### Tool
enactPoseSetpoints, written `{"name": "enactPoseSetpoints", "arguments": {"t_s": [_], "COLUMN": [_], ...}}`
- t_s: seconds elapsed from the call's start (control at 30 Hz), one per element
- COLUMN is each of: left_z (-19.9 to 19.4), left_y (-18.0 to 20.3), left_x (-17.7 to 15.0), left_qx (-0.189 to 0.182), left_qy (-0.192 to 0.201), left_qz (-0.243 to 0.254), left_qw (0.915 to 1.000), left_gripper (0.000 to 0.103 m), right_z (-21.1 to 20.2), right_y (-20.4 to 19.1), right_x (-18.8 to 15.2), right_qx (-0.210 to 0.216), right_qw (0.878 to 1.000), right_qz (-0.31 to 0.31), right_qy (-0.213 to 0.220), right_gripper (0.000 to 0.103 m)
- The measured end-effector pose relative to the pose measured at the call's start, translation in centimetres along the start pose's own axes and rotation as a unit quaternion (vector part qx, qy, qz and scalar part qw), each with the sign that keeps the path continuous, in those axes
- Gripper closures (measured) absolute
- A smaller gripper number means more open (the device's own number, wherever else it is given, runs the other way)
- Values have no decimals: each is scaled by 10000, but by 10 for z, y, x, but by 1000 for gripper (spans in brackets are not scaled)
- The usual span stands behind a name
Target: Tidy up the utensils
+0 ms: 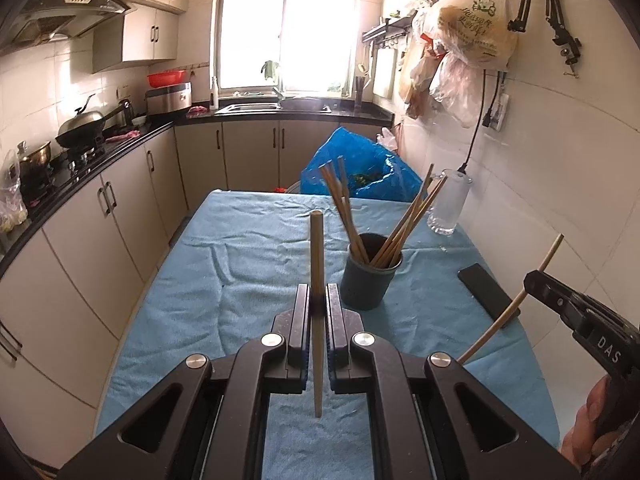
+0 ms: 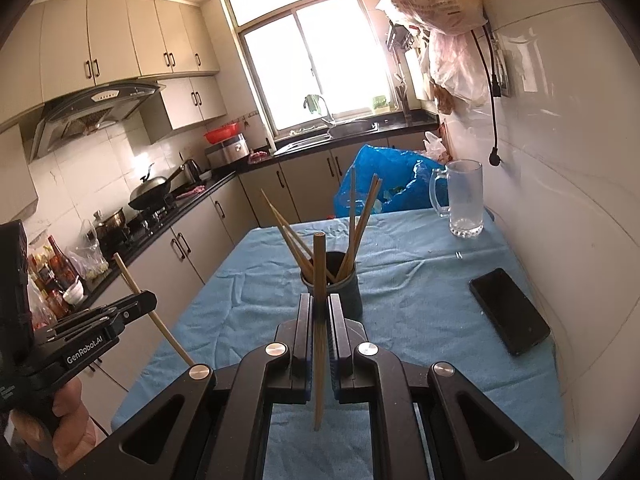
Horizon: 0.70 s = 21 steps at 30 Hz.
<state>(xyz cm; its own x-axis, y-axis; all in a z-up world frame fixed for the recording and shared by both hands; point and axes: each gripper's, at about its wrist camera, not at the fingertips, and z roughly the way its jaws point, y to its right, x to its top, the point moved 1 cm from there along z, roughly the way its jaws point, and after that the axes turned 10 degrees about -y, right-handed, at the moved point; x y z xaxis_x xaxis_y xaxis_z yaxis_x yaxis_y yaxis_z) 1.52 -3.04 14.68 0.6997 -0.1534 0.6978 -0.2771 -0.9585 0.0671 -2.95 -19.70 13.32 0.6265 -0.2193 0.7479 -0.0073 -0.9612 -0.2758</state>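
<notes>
A dark round holder (image 1: 370,272) stands on the blue-clothed table (image 1: 240,264) with several wooden chopsticks leaning in it; it also shows in the right wrist view (image 2: 340,286). My left gripper (image 1: 318,292) is shut on one upright chopstick (image 1: 317,256), held above the cloth just left of the holder. My right gripper (image 2: 320,302) is shut on another upright chopstick (image 2: 319,268), in front of the holder. Each gripper shows in the other's view, the right gripper (image 1: 534,280) and the left gripper (image 2: 146,300), each with its chopstick.
A black phone (image 2: 508,310) lies on the table's right side near the tiled wall. A glass mug (image 2: 464,200) stands at the far right corner. A blue plastic bag (image 1: 360,168) sits behind the table. Kitchen counter and cabinets (image 1: 100,208) run along the left.
</notes>
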Motion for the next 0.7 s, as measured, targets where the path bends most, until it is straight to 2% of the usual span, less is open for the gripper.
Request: {"name": "enactPoseSetpoints", "arguments": {"t_s": [0.2,0.7], "left_z": [-4,-25], "left_y": [9,32], "left_x": [20,105], "left_qx": [-123,-338], "left_qy": [71,708], "left_qz": [117,241], "left_qw": [9998,9966], "left_gripper": [97,97], "right_z": [-6,-21], "right_y": [2,1], "right_x": [22,94], "right_qx": [100,80], "right_qw": [9999,9977], "right_qz": [-8,-22], "right_qy": [79,672], "right_gripper": [96,96]}}
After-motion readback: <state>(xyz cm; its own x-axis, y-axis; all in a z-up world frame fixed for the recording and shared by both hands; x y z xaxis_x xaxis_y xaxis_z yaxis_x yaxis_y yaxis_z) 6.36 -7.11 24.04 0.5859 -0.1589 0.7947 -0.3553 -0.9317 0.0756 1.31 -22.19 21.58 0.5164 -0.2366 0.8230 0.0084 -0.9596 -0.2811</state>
